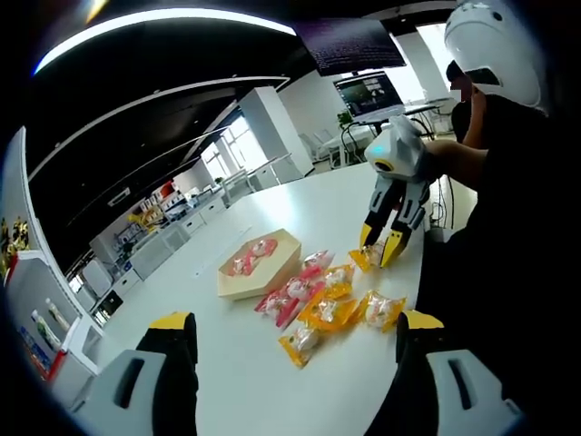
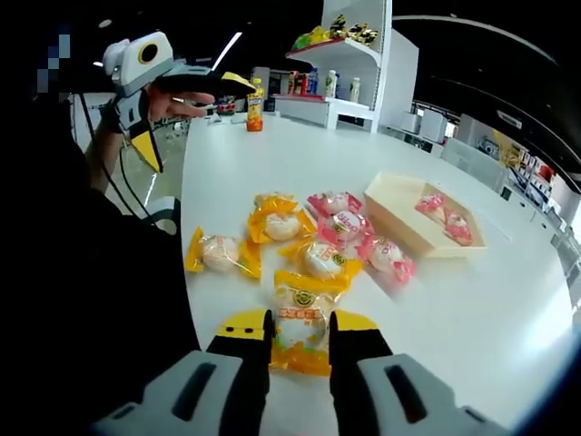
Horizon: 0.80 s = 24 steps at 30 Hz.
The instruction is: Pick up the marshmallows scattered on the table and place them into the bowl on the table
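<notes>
Tabletop: right gripper (image 2: pixel 300 338) around marshmallow (image 2: pixel 300 329)

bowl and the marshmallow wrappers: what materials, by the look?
Bowl: a shallow, angular tray that looks like pale unfinished wood, matte, with thick flat walls and no glare; moulded fibre is possible. Marshmallow wrappers, e.g. the orange packet between the right gripper jaws and a pink packet: thin plastic film, glossy, crinkled, with clear windows showing the white sweet inside.
</notes>
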Tool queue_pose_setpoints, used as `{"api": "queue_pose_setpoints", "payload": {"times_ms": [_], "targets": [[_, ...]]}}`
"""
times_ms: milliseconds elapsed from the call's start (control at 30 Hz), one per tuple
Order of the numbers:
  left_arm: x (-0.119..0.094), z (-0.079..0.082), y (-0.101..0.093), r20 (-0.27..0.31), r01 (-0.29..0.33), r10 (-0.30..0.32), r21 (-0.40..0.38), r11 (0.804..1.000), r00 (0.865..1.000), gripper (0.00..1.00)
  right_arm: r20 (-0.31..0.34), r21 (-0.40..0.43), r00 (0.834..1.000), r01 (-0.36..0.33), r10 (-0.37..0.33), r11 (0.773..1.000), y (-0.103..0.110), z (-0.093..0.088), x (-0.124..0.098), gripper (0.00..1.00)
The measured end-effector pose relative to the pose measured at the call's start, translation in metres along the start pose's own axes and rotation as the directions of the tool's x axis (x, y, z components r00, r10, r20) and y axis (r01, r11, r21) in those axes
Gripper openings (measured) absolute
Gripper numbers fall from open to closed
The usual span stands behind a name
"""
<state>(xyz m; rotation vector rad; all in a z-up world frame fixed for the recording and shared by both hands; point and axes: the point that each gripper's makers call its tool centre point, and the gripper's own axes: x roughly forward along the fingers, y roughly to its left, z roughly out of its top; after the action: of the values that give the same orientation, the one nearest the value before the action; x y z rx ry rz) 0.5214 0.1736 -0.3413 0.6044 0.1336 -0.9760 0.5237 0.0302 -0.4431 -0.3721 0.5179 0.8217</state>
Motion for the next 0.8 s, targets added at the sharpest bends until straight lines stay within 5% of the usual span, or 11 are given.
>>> {"api": "queue_pose_setpoints", "payload": {"times_ms": [500,800], "targets": [[-0.002,-0.001,0.002,-0.005,-0.004,0.004,0.000,1.000,1.000,0.89,0.032,0.022,0.999,0.006,-0.007,1.000,-0.006,0.010,-0.011,0.20],[-0.002,-0.002,0.003,-0.006,-0.006,0.006,-0.001,1.000,1.000,0.89,0.080,0.041,0.993,0.087,-0.090,0.995,-0.031,0.024,-0.039,0.19]]}}
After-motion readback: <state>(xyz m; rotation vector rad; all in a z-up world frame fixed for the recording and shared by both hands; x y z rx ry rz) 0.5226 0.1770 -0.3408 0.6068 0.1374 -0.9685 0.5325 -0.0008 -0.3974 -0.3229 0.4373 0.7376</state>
